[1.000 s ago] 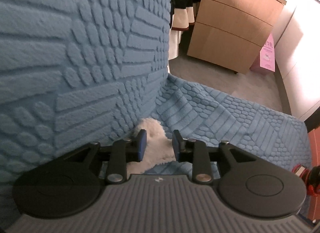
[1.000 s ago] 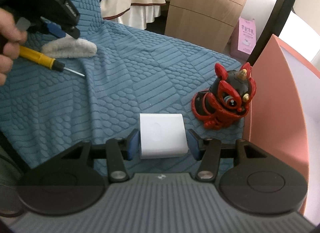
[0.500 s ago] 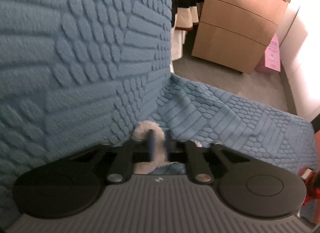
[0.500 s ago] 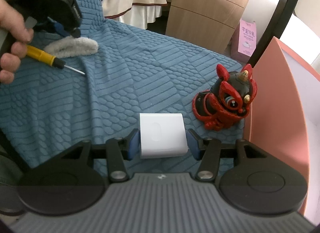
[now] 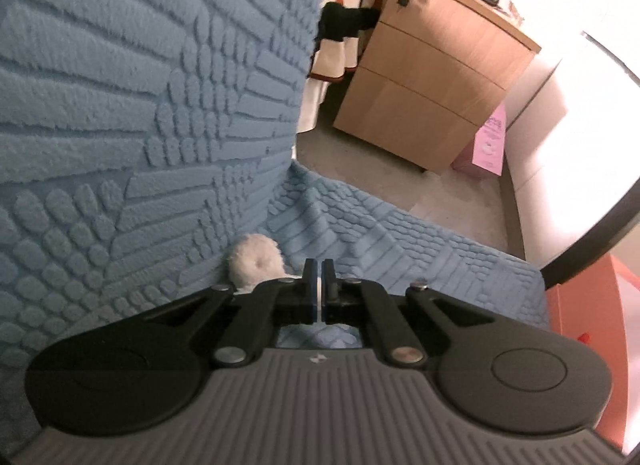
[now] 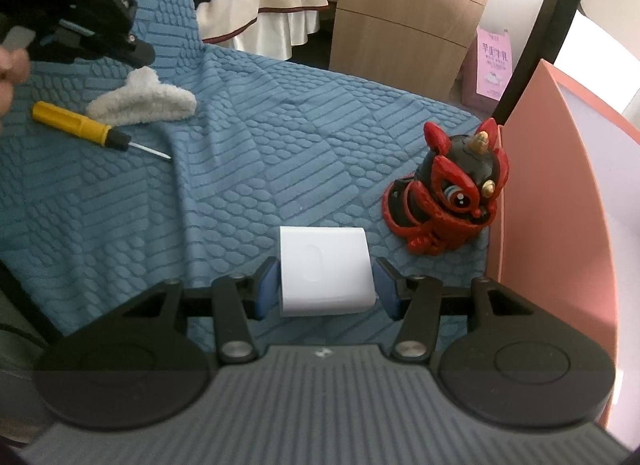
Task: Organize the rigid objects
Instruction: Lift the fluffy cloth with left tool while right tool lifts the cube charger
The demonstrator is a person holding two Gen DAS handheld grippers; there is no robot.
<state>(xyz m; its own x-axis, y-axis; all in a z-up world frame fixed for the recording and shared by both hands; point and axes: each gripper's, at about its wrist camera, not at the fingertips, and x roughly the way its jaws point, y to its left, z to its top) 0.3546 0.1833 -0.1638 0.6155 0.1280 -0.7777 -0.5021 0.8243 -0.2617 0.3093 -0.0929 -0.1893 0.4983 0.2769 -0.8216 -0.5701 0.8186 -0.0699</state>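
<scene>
Right wrist view: white block (image 6: 325, 270) sits between my right gripper (image 6: 326, 287) fingers, spread, not yet touching; I should square up before squeezing. Figurine (image 6: 448, 201) at two o'clock, screwdriver (image 6: 86, 130) at ten. Left gripper (image 5: 319, 289) is pressed together, empty.

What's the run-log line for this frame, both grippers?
left gripper: shut, empty, beside white fluffy item | right gripper: open, straddling white box | yellow screwdriver, red figurine: on blue cover

left gripper (image 5: 319, 285) closed, right gripper (image 6: 326, 285) spread
</scene>
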